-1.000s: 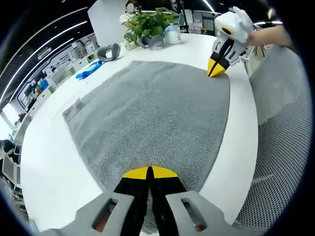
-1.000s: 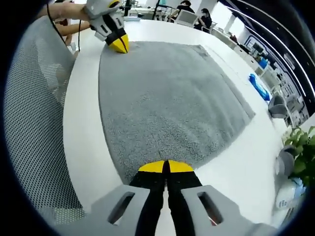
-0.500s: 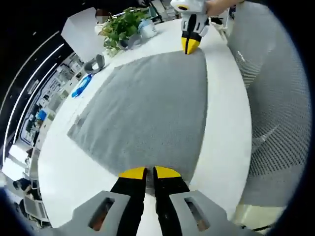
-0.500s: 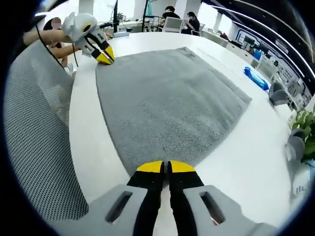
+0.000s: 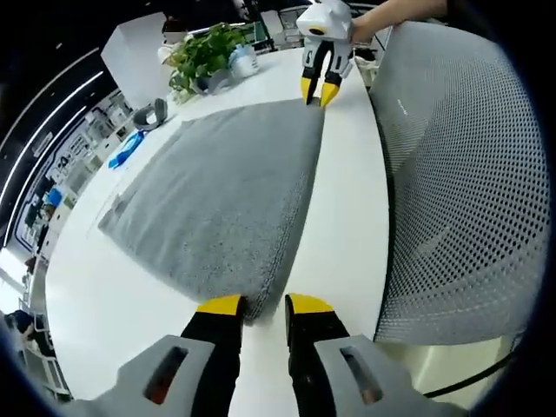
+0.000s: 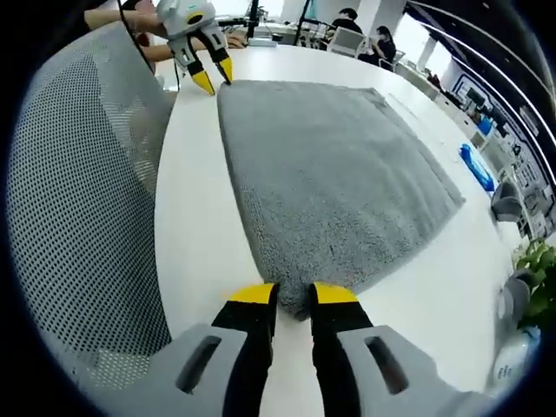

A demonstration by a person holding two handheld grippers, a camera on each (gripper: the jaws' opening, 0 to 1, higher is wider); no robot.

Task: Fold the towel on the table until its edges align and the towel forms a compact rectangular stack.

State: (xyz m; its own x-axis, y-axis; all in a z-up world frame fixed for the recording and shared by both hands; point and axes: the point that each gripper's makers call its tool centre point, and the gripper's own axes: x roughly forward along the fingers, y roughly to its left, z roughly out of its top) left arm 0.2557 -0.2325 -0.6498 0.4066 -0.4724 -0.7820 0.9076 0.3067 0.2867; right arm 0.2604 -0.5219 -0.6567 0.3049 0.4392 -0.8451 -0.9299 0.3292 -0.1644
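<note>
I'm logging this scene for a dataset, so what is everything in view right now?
towel: one, grey, spread on the table
table: one, white, under the towel
mesh chair: one, grey, beside the table's near edge
plant: one, green, far end of table
blue item: one, beyond the towel's far edge
left gripper: yellow tips, open at a towel corner
right gripper: yellow tips, open at another corner

Grey claw [image 5: 264, 306] housings, black jaws, yellow tips, seemingly rubber
</note>
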